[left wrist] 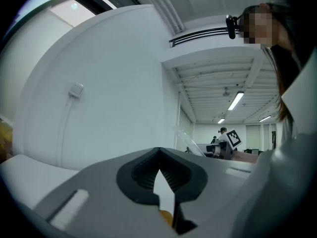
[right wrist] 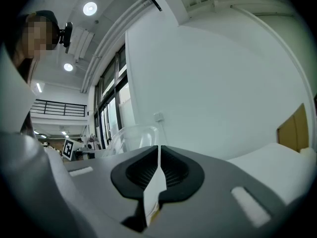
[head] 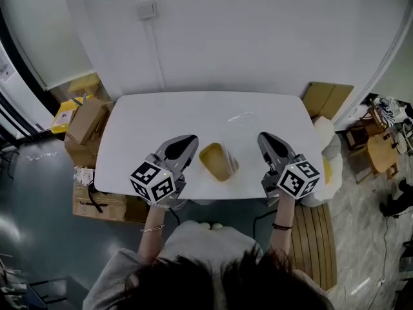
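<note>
Head view: one white desk (head: 142,118), with one yellow tub (head: 217,161) near the middle of its front edge, against or inside one clear box (head: 244,129); cannot tell which. Flanked by two tools, neither touching: left gripper (head: 187,144) just left of the tub, right gripper (head: 264,141) just right of the box. Left gripper view: jaws closed tip to tip on nothing, a sliver of tub glimpsed low through the slit behind the tips. Right gripper view: likewise closed and empty, clear box just beyond the tips, to the left. Judged as the approach, before any grasp; calls next for spreading the jaws and coming down onto tub or box.
</note>
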A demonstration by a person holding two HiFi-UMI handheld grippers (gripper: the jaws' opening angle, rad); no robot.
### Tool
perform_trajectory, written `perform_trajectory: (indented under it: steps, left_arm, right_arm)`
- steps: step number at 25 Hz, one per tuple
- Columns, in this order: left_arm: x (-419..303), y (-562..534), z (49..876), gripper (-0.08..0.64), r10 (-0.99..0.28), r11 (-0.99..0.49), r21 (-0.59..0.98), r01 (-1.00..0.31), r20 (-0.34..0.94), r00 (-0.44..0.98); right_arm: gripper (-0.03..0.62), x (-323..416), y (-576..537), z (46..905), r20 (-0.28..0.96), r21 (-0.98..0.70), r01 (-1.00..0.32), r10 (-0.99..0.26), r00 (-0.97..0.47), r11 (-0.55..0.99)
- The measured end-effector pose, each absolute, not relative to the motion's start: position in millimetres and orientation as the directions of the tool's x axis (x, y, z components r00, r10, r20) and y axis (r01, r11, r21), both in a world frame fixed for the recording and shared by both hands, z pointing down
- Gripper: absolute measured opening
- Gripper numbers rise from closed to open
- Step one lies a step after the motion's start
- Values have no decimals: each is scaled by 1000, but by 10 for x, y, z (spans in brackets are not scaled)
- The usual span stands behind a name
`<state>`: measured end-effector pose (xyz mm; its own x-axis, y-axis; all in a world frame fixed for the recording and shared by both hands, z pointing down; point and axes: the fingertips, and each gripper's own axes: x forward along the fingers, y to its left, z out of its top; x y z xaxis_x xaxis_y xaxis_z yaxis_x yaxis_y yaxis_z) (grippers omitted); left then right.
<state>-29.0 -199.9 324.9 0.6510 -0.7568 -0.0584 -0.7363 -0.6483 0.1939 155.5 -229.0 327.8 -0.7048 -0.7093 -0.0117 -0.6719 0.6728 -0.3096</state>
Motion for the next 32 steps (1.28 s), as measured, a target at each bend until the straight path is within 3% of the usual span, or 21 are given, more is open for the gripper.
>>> perform_trajectory:
  steps: [11,32]
  left_arm:
    - [-331,-1918,3244,-5,-767,-638,177,-750,-55,639]
    - [-248,-1980,3337,-5,-760,-642,198,-740,-43,648]
  right_arm:
    - [31,1585,-2220,3167,-85,-317,-658,-712,-697,683]
    - [31,1579,-2244,3259,-62,-293,-668,-711,-700,684]
